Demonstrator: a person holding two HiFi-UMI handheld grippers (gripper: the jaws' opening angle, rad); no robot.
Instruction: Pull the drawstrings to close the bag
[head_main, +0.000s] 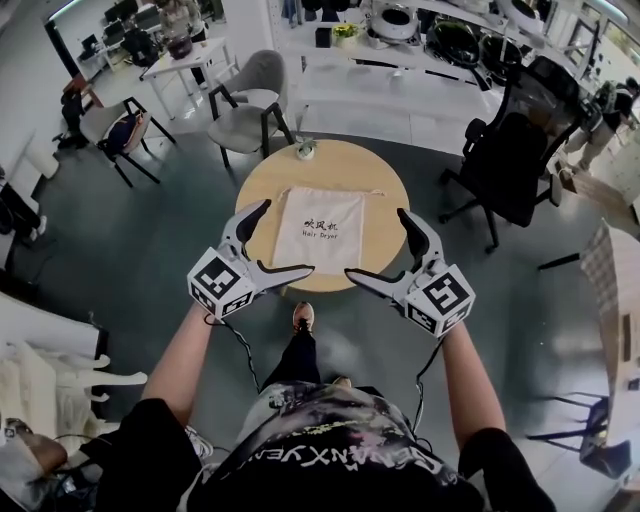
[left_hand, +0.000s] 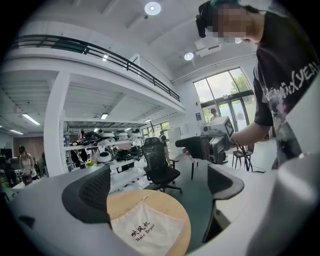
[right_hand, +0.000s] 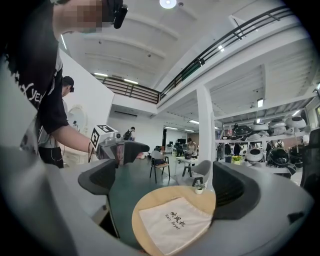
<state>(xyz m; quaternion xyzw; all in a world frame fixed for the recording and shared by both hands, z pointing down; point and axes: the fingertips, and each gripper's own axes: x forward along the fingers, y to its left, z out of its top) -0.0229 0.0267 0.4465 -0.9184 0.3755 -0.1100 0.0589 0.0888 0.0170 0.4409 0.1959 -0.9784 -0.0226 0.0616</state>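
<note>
Plainly wide apart, the jaws of the left gripper and the right gripper hold nothing. Between the two, just beyond their fingertips, the white drawstring bag lies flat on the round wooden table, its contents hidden. Farther out, a small potted plant stands at the table's far rim.

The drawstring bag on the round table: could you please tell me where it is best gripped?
Grip the drawstring ends poking out at the bag's far corners, coming from left and right: it lies flat, mouth away from you.
</note>
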